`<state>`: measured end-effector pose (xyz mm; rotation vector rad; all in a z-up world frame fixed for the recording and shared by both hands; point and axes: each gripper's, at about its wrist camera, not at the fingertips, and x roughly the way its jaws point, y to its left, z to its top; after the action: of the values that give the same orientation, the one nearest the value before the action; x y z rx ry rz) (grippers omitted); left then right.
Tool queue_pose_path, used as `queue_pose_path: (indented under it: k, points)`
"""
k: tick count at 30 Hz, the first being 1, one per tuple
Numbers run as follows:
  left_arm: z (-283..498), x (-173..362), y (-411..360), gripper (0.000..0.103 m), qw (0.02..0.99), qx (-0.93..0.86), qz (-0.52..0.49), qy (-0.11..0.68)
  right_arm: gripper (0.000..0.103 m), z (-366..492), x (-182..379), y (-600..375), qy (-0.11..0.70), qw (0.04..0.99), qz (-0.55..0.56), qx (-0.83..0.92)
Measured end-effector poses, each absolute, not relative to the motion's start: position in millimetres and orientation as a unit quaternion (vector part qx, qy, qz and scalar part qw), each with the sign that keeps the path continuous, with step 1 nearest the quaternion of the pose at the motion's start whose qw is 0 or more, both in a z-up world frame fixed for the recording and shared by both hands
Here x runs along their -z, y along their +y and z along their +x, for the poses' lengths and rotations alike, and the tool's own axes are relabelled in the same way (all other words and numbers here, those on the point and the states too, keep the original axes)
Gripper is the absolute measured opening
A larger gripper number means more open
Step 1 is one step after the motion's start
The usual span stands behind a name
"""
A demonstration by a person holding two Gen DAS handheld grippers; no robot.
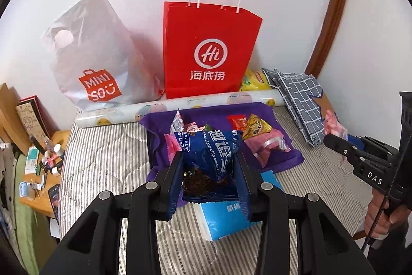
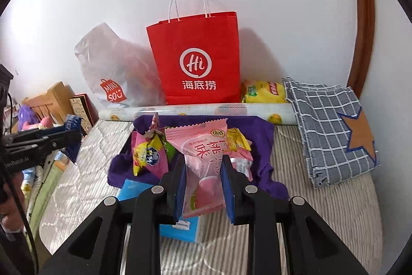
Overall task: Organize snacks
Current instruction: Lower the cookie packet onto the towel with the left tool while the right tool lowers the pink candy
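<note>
The blue cookie packet (image 1: pixel 209 159) is clamped between the jaws of the left gripper (image 1: pixel 209 172), held above the purple cloth (image 1: pixel 280 159) that carries the remaining snacks on the bed (image 1: pixel 103 153). The pink peach-flavour packet (image 2: pixel 203 166) is clamped between the jaws of the right gripper (image 2: pixel 203 179), likewise above the cloth.

Risks from this state:

- Crushing. The cookie packet is gripped across its filled body, not its seam; excess jaw force likely breaks the contents.
- Slippage. Both wrappers look like glossy film. The pink packet is gripped near its lower half, so its top may flop and pull it free during a fast swing.
- Bag tip-over. The red paper bag (image 2: pixel 195 63) stands upright against the wall (a probable destination, though the task does not say so). A packet striking its rim could fold or topple it.
- Collision. Both grippers sit near each other over the same pile; crossing paths could knock the loose yellow-green snack (image 2: pixel 149 156) off the cloth.

Pose: each gripper points forward toward the wall and slightly downward, raised clear of the pile. In the left wrist view the right gripper appears at the right edge, level and directed inward, with the right hand (image 1: pixel 383 218) wrapped around its handle.
</note>
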<state>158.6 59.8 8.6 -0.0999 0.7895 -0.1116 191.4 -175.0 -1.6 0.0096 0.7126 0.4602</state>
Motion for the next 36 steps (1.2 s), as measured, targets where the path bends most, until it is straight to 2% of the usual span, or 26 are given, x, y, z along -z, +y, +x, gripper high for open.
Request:
queue_pose_path:
  k: [8,22,36]
  points:
    - [178,7,65,0.038,0.913,0.056,-0.063,0.4,0.024,213,8,-170,0.345,0.912,0.012,-0.221]
    - [228,35,59,0.038,0.907,0.083,-0.084,0.405,0.024,264,47,-157,0.37,0.906,-0.004,-0.203]
    - [278,78,46,0.038,0.893,0.081,-0.064,0.439,0.024,307,97,-158,0.405,0.897,-0.013,-0.174]
